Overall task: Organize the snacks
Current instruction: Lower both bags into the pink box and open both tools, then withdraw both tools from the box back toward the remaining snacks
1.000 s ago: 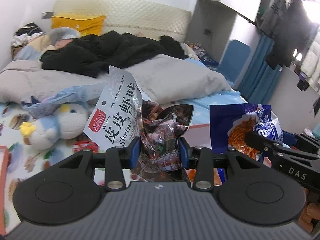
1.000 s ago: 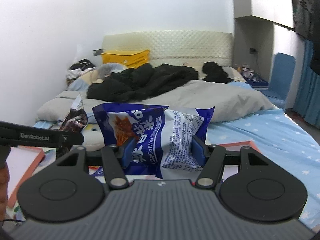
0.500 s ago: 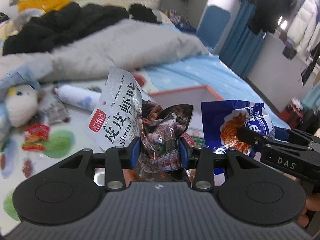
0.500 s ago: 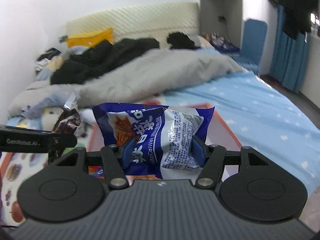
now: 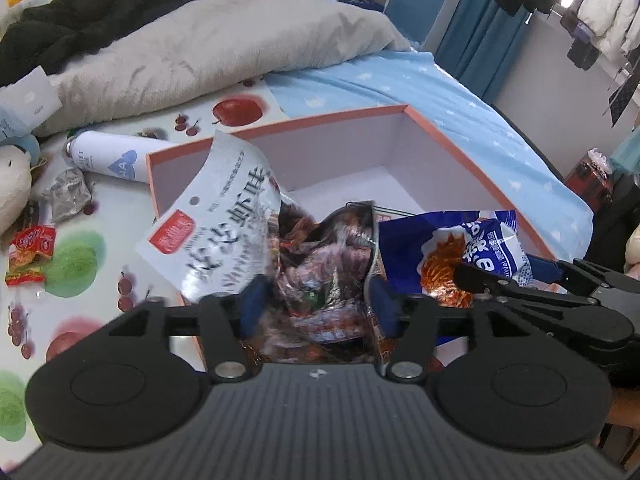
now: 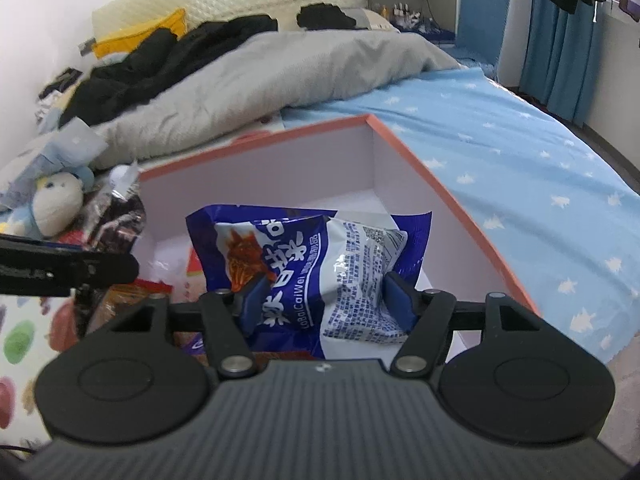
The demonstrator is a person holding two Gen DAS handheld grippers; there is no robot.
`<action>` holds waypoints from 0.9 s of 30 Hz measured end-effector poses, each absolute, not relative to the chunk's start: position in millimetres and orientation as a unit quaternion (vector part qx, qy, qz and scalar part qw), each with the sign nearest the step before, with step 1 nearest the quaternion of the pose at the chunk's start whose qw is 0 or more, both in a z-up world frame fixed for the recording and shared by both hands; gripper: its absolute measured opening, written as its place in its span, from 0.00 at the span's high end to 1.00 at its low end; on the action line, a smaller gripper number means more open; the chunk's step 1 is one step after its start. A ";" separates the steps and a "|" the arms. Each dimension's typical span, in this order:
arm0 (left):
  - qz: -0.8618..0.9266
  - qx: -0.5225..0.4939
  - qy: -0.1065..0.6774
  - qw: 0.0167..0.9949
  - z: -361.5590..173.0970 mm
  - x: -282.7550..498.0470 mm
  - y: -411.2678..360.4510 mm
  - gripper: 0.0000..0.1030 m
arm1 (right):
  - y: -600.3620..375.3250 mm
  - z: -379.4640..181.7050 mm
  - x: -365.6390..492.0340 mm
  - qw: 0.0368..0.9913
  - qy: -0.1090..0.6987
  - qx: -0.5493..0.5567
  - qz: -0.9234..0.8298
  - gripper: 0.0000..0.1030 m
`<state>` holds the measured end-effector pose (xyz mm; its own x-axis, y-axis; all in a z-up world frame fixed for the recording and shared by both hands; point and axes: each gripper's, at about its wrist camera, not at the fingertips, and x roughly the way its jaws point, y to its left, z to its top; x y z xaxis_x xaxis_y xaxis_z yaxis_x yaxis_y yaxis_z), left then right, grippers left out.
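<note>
My left gripper (image 5: 316, 304) is shut on a bundle of snack bags: a white shrimp snack bag (image 5: 216, 236) and dark clear packets (image 5: 328, 264). It holds them over the near left part of the orange-rimmed box (image 5: 328, 120). My right gripper (image 6: 324, 300) is shut on a blue and white snack bag (image 6: 320, 256), held over the same box (image 6: 460, 208). That blue bag also shows in the left wrist view (image 5: 468, 248). A few packets lie on the box floor (image 6: 192, 268).
On the fruit-print mat lie a white bottle (image 5: 116, 156), a crumpled clear wrapper (image 5: 68, 196) and a red snack packet (image 5: 30, 256). A plush toy (image 6: 56, 208) sits at the left. A grey duvet (image 5: 208, 48) and black clothes lie behind the box.
Both grippers have tilted down and moved forward over the box with their bags still held. The left bundle looks blurred, and its fingers stand wider apart than before.
</note>
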<state>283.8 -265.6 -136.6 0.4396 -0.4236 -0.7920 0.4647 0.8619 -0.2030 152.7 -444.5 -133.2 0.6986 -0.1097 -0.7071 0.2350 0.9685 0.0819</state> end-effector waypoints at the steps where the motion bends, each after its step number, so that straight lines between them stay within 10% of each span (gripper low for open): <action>1: -0.260 0.020 0.459 0.849 -137.0 284.5 -265.2 0.29 | -445.1 -134.7 153.8 0.917 0.379 0.083 -0.092 0.31; 4: -0.261 0.009 0.459 0.849 -133.4 286.5 -259.1 0.28 | -447.3 -134.9 153.8 0.917 0.377 0.088 -0.095 0.17; 27: -0.253 -0.010 0.361 0.898 -32.2 245.6 -173.4 0.28 | -394.8 -30.4 128.1 0.961 0.260 0.086 -0.046 0.17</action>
